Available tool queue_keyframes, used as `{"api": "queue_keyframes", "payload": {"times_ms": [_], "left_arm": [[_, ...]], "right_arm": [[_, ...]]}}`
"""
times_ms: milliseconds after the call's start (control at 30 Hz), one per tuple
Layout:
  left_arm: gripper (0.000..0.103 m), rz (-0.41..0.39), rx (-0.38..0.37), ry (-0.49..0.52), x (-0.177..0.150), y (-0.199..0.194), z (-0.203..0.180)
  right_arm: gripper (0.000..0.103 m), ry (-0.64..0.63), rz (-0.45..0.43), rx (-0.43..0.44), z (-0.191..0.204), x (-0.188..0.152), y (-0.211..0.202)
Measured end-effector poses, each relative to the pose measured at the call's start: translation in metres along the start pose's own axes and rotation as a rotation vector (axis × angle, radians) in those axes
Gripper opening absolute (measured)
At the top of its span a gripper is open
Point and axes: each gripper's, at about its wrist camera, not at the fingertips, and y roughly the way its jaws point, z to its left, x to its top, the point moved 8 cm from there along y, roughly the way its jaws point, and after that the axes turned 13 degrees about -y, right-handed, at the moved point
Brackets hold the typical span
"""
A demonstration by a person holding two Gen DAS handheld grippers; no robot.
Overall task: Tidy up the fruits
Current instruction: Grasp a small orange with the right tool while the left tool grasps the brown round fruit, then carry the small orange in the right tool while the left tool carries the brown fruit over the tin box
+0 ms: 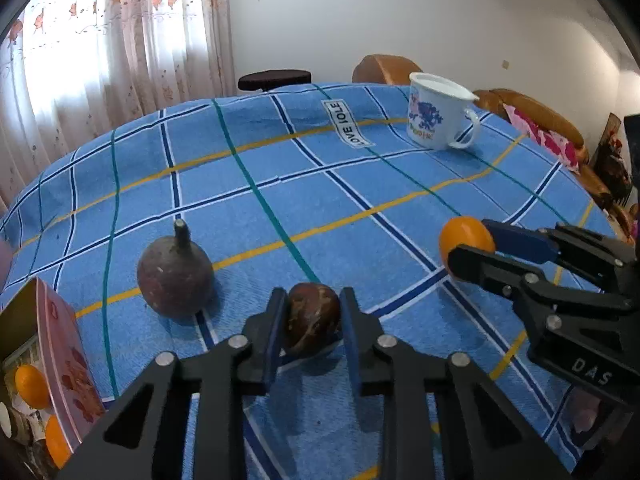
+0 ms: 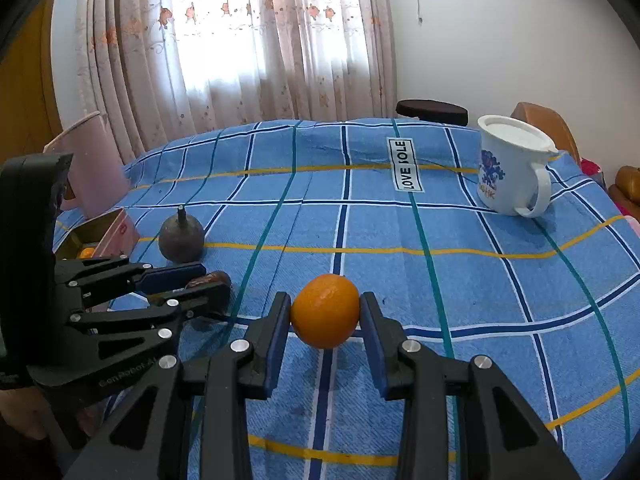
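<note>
Bright curtain (image 2: 256,48) backlight, fisheye-warped edges

My left gripper (image 1: 312,322) covers both flanks of the brown fruit (image 1: 314,316), so contact there cannot be confirmed. In the right wrist view that fruit (image 2: 216,280) shows only as a sliver behind the jaws. My right gripper (image 2: 325,314) flanks the orange (image 2: 325,311); whether the pads press it is unclear. The box (image 1: 60,364) is cut off by the left wrist view's edge, two orange fruits (image 1: 31,386) inside only partly seen. The mug (image 2: 510,168) print is too small to read fully.
</note>
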Motion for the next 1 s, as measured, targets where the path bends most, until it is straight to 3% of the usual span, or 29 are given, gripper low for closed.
{"api": "queue_keyframes", "payload": {"times_ms": [433,1000], "left_arm": [[0.025,-0.061,-0.097,-0.063,0.001,-0.02,0.002],[0.025,-0.193,-0.075,-0.065,0.006,-0.044,0.003]], "right_arm": [[0.037,-0.01,-0.043,0.003,0.003,0.003,-0.008],[0.037,-0.044,-0.138,0.013,0.011,0.009,-0.028]]}}
